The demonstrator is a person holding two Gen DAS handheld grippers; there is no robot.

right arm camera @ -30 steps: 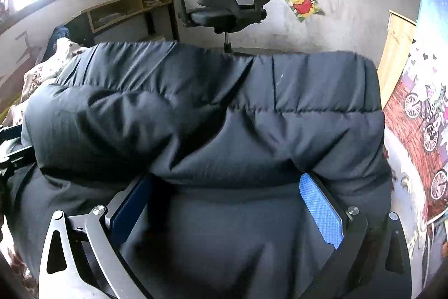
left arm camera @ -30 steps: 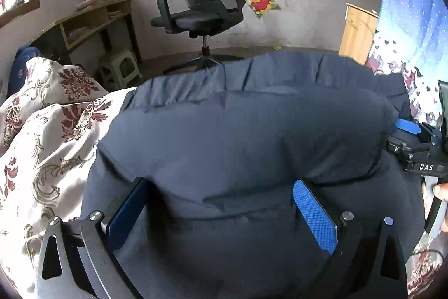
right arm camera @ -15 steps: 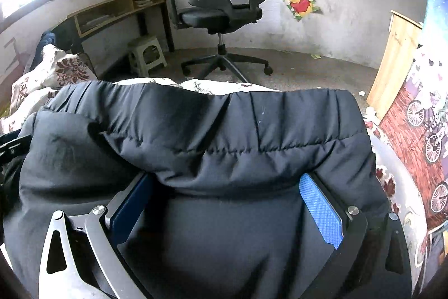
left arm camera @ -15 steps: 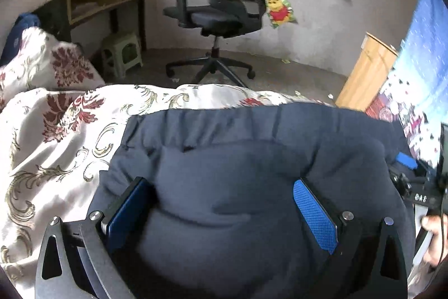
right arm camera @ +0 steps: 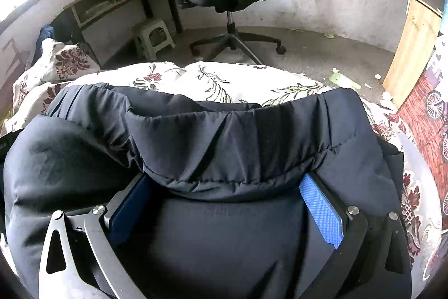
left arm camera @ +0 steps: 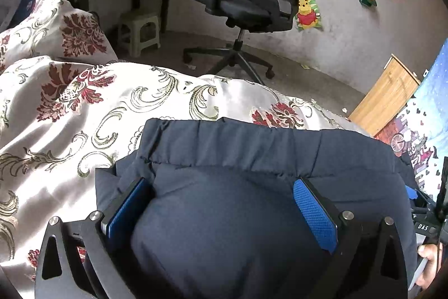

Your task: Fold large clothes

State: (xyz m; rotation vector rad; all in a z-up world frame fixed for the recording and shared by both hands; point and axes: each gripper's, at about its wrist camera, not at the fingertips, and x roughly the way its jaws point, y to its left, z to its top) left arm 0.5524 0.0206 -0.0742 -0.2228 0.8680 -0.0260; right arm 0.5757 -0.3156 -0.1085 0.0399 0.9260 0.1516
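The bedspread [left arm camera: 84,114], cream with red and gold flowers, covers the bed and carries the whole job. On it lies the padded jacket [left arm camera: 238,215], dark navy, bulky, doubled over itself. Its long axis runs left to right across both views, square to the direction in which the fingers point. The gathered hem band [left arm camera: 224,142] forms the far edge of the bundle, with bare bedspread showing beyond it.

The jacket sits directly between and in front of both pairs of jaws, not off to either side. Neither hand is clearly nearer; each stands at its own end of the same long bundle, the two well apart along that axis.

The left gripper [left arm camera: 224,203] has its jaws spread wide, with padded cloth bulging up between the blue pads [left arm camera: 315,210]. The right gripper [right arm camera: 226,203] shows the same: wide jaws and a thick roll of quilted fabric across the gap. Whether the pads actually press the cloth or merely flank it cannot be told from these views.

Both tools point forward and tilt downward toward the bed. The right gripper also shows at the right edge of the left view, beside the jacket's end.

Judgement: the coming move turns on keeping both ends level, so that the folded edge lies parallel to the hem band.
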